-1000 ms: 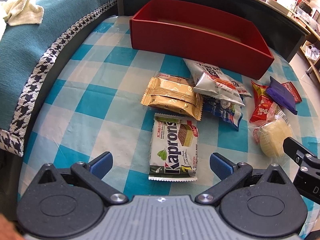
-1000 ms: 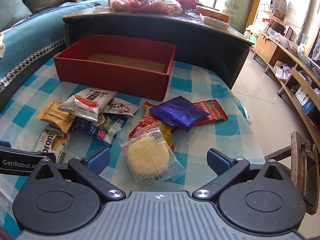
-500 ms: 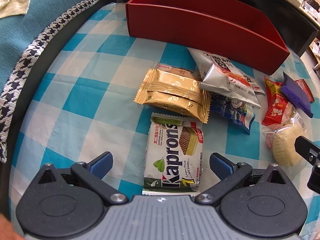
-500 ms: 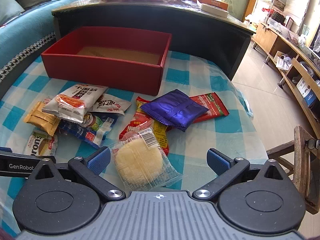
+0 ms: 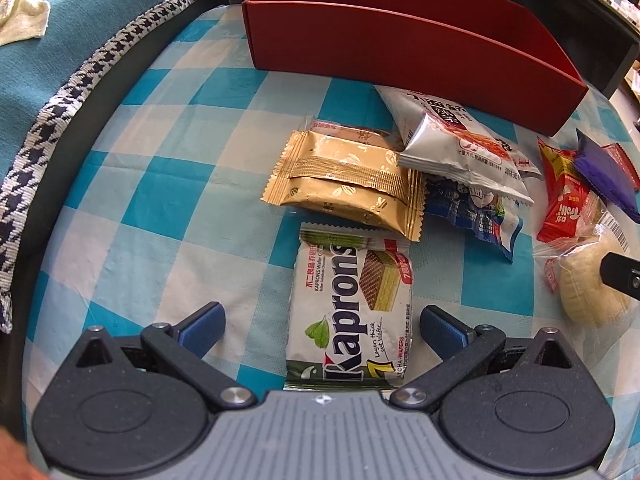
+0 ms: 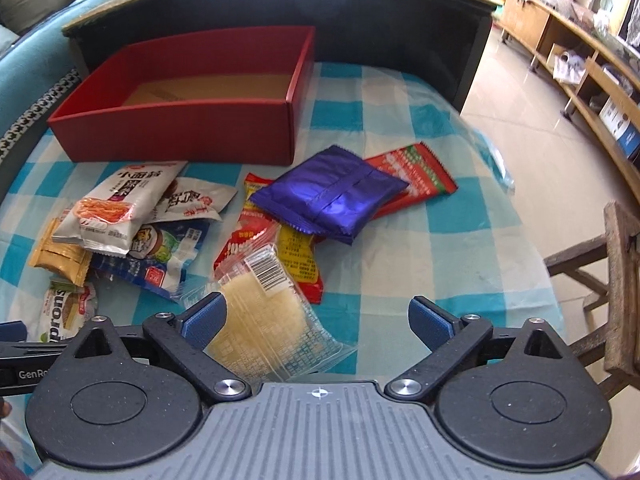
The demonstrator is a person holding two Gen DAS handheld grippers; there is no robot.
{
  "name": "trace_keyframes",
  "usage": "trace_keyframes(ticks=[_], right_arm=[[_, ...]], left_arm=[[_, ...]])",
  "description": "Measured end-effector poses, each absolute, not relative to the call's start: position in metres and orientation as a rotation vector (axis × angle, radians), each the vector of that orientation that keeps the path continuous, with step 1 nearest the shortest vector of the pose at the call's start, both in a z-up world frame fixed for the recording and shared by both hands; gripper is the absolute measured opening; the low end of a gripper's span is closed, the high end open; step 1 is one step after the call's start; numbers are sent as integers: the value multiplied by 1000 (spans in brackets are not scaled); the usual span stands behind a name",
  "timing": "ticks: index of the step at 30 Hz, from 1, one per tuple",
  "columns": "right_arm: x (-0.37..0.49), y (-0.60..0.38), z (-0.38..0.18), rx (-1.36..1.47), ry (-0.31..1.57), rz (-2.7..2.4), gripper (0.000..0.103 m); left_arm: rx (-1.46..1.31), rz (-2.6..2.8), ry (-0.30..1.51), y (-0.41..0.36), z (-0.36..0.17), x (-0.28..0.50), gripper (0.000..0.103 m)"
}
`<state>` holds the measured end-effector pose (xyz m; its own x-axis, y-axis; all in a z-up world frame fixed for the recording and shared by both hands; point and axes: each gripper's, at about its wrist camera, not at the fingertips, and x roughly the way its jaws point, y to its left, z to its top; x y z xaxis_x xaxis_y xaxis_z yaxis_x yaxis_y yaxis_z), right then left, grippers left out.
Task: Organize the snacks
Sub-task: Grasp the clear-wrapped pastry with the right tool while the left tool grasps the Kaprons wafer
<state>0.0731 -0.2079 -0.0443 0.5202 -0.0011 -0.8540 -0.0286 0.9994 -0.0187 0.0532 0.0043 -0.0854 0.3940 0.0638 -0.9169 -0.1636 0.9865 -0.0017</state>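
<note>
At the far left, a teal sofa cover (image 5: 60, 60) with a houndstooth border ran along the table, a cream cloth (image 5: 22, 12) lying on it. The blue-and-white checked tablecloth (image 5: 160, 184) carried the snacks. The left gripper (image 5: 322, 320) pointed steeply down with its jaws wide apart and pressing on nothing; the Kaprons wafer pack (image 5: 352, 304) lay flat between them, closer to the right finger, its near end hidden under the gripper body. Just beyond it sat a gold biscuit pack (image 5: 344, 184), overlapping a clear-wrapped one behind. To the right of that, a white noodle-snack bag (image 5: 456, 148) rested on top of a blue packet (image 5: 476, 212).

Far behind the pile stood the red box (image 6: 180, 124), open-topped, its brown floor bare, backed by a dark cabinet (image 6: 400, 36).

Further right lay a red-and-yellow packet (image 6: 280, 244) with a purple foil pack (image 6: 328, 196) partly over it, and that in turn overlapped a red sachet (image 6: 416, 176). The right gripper (image 6: 316, 316) hovered over the near right of the pile, its jaws having just been closing a little yet wide apart. The clear-wrapped pale cake (image 6: 260, 316) lay between them, against the left finger (image 6: 204, 320) and well clear of the right one, so it was not clamped. A wooden chair (image 6: 616, 288) stood off the table's right edge.
</note>
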Motion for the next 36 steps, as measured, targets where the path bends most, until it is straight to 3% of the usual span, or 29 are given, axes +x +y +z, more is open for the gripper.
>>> trace_keyframes(ticks=[5, 9, 18, 25, 36], right_arm=[[84, -211, -49, 67, 1064, 32, 93], [85, -202, -45, 57, 1061, 72, 80], [85, -167, -53, -149, 1076, 180, 86], [93, -172, -69, -136, 1125, 178, 67], [56, -172, -63, -176, 1143, 238, 66]], left_arm=[[-98, 143, 1168, 5, -85, 55, 103], [-90, 132, 1177, 5, -86, 58, 103], [-82, 128, 1177, 5, -87, 60, 103], [-74, 105, 1171, 6, -86, 59, 103], [-99, 83, 1146, 18, -78, 48, 103]])
